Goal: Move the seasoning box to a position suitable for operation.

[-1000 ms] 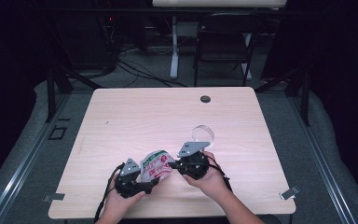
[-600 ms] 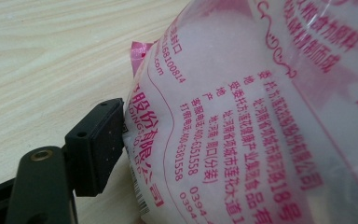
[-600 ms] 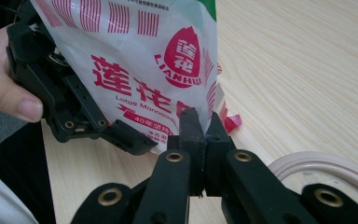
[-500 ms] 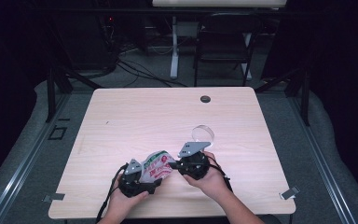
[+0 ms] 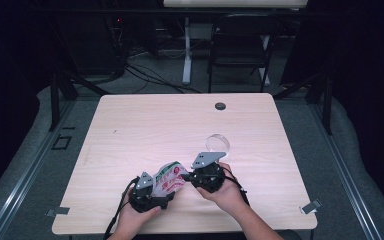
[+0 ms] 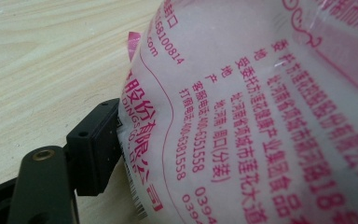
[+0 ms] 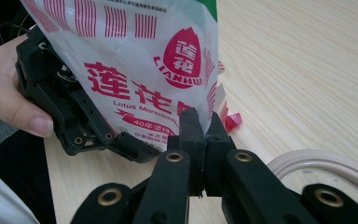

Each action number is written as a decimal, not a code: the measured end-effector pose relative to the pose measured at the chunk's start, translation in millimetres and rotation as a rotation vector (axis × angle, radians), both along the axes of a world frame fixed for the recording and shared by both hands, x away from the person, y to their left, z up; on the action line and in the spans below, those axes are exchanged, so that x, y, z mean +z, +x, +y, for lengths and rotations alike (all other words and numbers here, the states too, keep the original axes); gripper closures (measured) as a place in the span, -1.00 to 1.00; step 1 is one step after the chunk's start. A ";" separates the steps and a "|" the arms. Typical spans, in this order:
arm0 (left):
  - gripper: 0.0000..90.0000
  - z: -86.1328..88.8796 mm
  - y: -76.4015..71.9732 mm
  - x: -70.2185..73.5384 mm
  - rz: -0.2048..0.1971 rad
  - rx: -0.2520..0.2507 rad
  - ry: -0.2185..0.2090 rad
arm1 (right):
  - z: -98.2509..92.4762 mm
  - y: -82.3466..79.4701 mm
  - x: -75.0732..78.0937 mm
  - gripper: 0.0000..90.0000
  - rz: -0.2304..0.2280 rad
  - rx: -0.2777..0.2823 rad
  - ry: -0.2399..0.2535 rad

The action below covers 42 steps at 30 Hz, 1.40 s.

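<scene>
A big desk [image 5: 145,135] of pale wood stands in the middle. A small round dark hole [image 5: 220,106] sits near its far edge. A clear round glass dish [image 5: 218,143] rests on the desk top, to the right of the middle. Grey floor [image 5: 40,165] lies around the desk. Behind the desk stands a black folding chair [image 5: 242,52], next to a white post [image 5: 186,55]. Dark cables [image 5: 150,75] lie on the floor there.
</scene>
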<state>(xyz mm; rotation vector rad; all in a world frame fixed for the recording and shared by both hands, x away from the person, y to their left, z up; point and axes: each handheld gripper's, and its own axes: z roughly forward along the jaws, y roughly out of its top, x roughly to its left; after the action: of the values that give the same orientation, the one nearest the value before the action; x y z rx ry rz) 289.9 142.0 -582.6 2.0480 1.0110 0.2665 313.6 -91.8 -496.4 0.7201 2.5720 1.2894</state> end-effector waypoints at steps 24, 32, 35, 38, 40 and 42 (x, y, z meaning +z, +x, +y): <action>-0.30 -7.8 -1.4 -5.2 -0.048 -0.023 0.131 | 1.0 -0.5 -0.5 1.00 -0.001 -0.002 -0.002; -0.20 -7.5 -0.8 -5.1 -0.054 -0.021 0.128 | 0.5 0.3 -0.8 1.00 0.002 0.000 -0.002; -0.04 -7.3 -1.3 -4.6 -0.064 -0.027 0.132 | 0.3 0.6 -1.1 1.00 0.006 -0.001 -0.002; 0.02 -6.6 -1.2 -4.7 -0.059 -0.026 0.120 | 0.4 0.5 -1.1 1.00 0.006 -0.001 -0.002; 0.06 -6.0 -1.0 -4.8 -0.060 -0.021 0.114 | 0.4 0.6 -1.3 1.00 0.007 0.000 0.000; 0.10 -5.0 -0.4 -4.8 -0.056 -0.020 0.104 | 0.3 0.6 -1.5 1.00 0.008 -0.004 0.002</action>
<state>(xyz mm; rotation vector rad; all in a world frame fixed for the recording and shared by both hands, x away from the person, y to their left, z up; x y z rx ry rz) 289.5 137.0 -587.4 2.1306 0.9594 0.3707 314.1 -91.6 -497.9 0.7319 2.5749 1.2912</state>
